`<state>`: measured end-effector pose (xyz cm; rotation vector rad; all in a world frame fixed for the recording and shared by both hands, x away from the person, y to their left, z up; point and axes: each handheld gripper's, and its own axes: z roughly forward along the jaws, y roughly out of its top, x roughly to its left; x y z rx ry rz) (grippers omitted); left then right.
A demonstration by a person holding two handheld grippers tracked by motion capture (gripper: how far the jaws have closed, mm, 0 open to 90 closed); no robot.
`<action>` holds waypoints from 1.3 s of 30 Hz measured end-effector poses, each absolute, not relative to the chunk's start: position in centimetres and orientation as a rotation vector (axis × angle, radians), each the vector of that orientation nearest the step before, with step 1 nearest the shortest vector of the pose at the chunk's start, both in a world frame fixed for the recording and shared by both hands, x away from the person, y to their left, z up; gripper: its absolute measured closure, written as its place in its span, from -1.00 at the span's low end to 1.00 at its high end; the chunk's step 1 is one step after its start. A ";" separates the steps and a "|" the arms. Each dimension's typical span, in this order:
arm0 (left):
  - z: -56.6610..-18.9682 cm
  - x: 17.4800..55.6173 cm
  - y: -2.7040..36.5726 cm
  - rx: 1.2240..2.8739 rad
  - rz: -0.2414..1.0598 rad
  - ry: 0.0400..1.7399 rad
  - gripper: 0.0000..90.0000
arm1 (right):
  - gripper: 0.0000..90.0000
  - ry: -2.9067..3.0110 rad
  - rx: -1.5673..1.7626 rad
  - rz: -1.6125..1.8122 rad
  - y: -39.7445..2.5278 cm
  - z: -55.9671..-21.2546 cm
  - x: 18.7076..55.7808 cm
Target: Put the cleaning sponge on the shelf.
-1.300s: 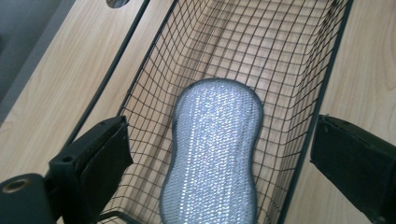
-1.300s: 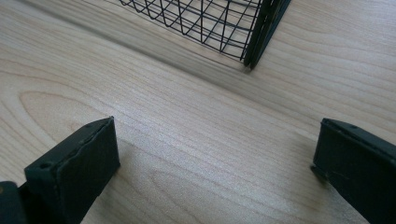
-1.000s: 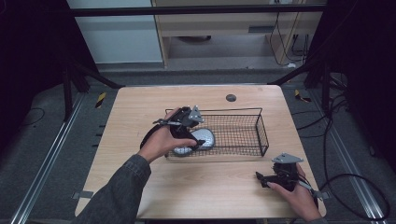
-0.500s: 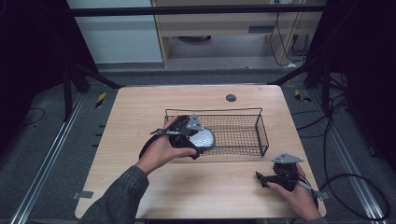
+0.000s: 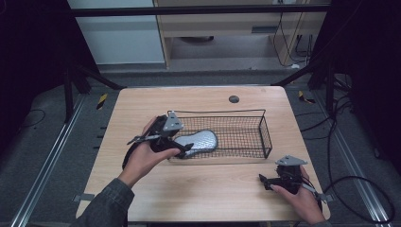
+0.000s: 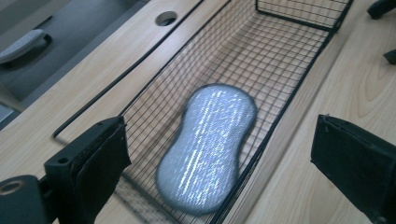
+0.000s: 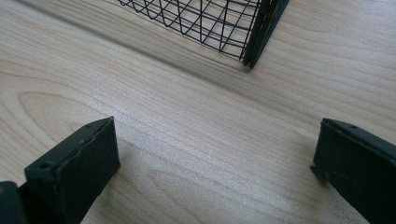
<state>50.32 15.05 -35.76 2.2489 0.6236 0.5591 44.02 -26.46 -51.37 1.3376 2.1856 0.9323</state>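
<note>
Wooden table (image 5: pixel 142 109) occupies the centre of the high view; black wire basket (image 5: pixel 265 135) sits mid-frame on it, long side running left to right. Silver peanut-shaped sponge (image 5: pixel 197 140) lies flat on the basket floor at its left end; in the left gripper view the sponge (image 6: pixel 208 144) lies low centre, one rounded end close to the near basket wall, nothing covering it. Left gripper (image 5: pixel 182 150) is held at the basket's left end, jaws spread wide with the sponge between and beyond them, not touching it; the hand (image 5: pixel 144 158) and grey plate hide that corner of the basket from above. Right gripper (image 5: pixel 264 179) rests low at the lower right of the high view, on bare table, well apart from the basket; its jaws are spread, nothing between them; the right gripper view shows a basket corner (image 7: pixel 252 42) at the upper centre. A round hole (image 5: pixel 233 99) sits in the table near its far edge, behind the basket; dark cables (image 5: pixel 350 179) loop on the floor at the right.
</note>
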 end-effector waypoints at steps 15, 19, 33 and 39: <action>-36.5 50.0 21.8 2.213 0.600 0.788 -0.92 | -0.99 2.187 1.341 0.935 -26.4 -51.3 44.0; -37.3 50.1 23.4 2.208 0.610 0.841 -0.92 | -0.99 2.187 1.342 0.935 -26.4 -51.3 44.0; -41.4 51.0 27.9 2.205 0.597 1.024 -0.92 | -0.99 2.185 1.338 0.931 -26.5 -51.4 44.0; -43.3 51.2 29.1 2.205 0.584 1.082 -0.91 | -0.99 2.185 1.339 0.931 -26.5 -51.4 44.0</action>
